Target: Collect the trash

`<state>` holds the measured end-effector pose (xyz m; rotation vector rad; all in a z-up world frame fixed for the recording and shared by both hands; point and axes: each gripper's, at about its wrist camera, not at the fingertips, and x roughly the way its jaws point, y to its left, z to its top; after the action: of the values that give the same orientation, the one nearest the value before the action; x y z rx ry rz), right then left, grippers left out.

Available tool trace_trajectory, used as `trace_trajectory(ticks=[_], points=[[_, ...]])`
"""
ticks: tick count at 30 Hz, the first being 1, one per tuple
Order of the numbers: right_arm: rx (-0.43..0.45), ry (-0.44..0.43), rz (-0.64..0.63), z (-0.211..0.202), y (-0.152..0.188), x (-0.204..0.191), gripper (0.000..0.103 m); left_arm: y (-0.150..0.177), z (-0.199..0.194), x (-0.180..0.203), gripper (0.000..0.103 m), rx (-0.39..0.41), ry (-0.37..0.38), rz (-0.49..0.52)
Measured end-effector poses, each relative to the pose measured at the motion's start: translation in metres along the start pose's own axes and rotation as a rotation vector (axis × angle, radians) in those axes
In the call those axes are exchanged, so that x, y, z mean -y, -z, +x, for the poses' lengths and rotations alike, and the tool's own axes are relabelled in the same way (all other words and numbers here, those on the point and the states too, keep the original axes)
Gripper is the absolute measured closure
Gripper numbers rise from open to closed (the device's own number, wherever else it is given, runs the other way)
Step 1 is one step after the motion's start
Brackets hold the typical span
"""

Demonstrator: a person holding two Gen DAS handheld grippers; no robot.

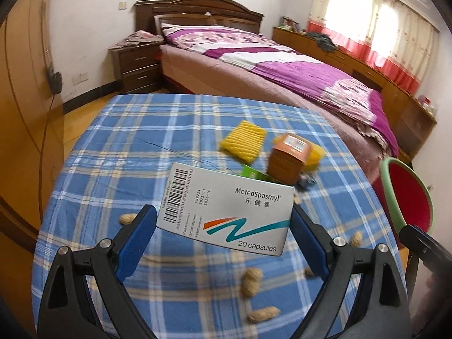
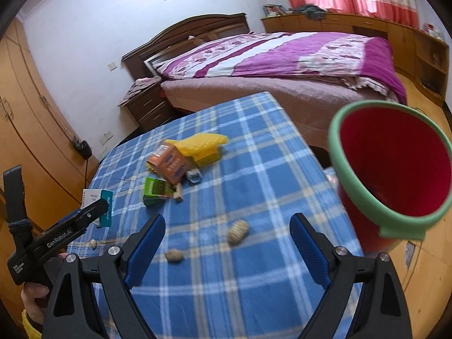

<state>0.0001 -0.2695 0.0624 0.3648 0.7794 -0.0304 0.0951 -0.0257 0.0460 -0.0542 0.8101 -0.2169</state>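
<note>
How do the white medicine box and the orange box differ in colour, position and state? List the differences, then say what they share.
The white medicine box is white-grey with a teal and orange swoosh; the orange box is orange-brown. The white medicine box is held between the left gripper's fingers above the table; the orange box rests on the table, ungripped, among other litter. Both are small cardboard cartons.

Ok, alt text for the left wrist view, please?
The left gripper holds a white capsule box above a blue plaid table strewn with peanuts. Beyond lie small boxes; a red bin is at right.
</note>
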Motion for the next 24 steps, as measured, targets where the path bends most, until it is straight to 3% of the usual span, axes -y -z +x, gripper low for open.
trace_trajectory(ticks=[11,24], points=[[-0.026,-0.052,-0.058,0.041,-0.04,-0.04,0.011,-0.021,0.017,-0.03,0.01,0.02,-0.102,-0.043],[-0.109,-0.07,-0.192,0.109,-0.064,-0.089,0.012,-0.028,0.037,-0.059,0.01,0.018,-0.122,-0.107]])
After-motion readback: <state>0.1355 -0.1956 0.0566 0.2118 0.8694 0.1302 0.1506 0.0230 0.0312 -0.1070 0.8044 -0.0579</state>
